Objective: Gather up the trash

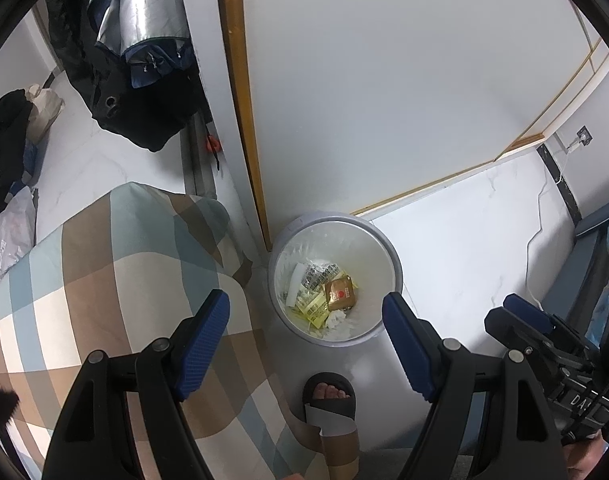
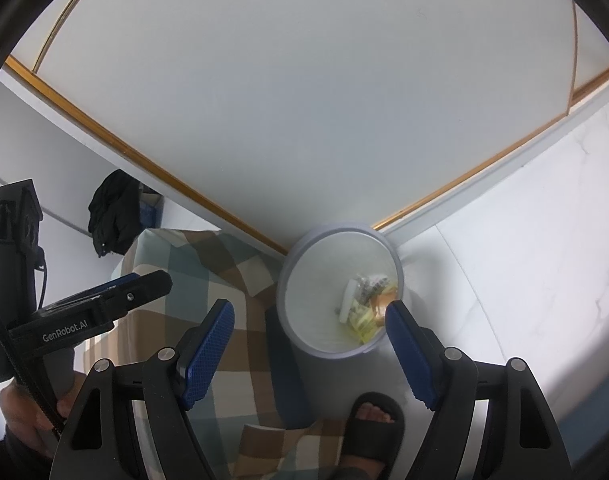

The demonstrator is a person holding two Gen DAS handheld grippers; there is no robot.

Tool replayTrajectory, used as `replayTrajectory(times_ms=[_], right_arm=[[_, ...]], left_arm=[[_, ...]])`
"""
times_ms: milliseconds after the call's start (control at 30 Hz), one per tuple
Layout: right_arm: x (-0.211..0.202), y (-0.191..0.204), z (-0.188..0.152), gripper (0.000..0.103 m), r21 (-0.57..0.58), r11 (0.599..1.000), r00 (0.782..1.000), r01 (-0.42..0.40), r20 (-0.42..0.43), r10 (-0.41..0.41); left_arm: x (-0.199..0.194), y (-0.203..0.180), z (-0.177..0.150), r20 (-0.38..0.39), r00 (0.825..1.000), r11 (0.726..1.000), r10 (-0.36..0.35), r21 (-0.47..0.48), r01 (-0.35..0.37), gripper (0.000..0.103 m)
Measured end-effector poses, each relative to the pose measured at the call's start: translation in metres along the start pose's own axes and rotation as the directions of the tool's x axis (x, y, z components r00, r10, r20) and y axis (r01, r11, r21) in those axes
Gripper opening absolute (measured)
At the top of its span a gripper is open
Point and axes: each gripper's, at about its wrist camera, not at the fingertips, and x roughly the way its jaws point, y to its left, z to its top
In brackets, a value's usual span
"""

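A round pale-grey trash bin (image 1: 392, 256) (image 2: 292, 256) stands on the floor at the wardrobe's corner. Inside lie several wrappers: a brown packet (image 1: 340, 293), yellow packets (image 1: 314, 308) (image 2: 362, 322), a white strip and crumpled tissue. My left gripper (image 1: 306, 322) hangs open above the bin's near side, nothing between its blue pads (image 1: 202, 344). My right gripper (image 2: 310, 330) is open too, above the bin's near rim, with nothing in it. The left gripper's body (image 2: 64, 316) shows at the left of the right wrist view, the right gripper's body (image 1: 544, 336) at the right of the left wrist view.
A bed with a checked cover (image 1: 104, 280) (image 2: 208, 272) lies left of the bin. The person's foot in a black slipper (image 1: 329, 396) (image 2: 370, 428) stands just before it. A white wardrobe (image 1: 384, 80) rises behind. Dark coats (image 1: 136, 60) hang at the left; a cable (image 1: 538, 216) runs across the floor.
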Motion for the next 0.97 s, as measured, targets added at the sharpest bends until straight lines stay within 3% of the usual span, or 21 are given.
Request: replayTrajectory(times_ms=[967], right_arm=[[-0.008, 0.003, 0.002, 0.078, -0.004, 1.0, 1.0, 0.009, 0.015, -0.009]], left_arm=[[-0.011, 0.001, -0.001, 0.054, 0.998, 1.0, 0.012, -0.009, -0.012, 0.076]])
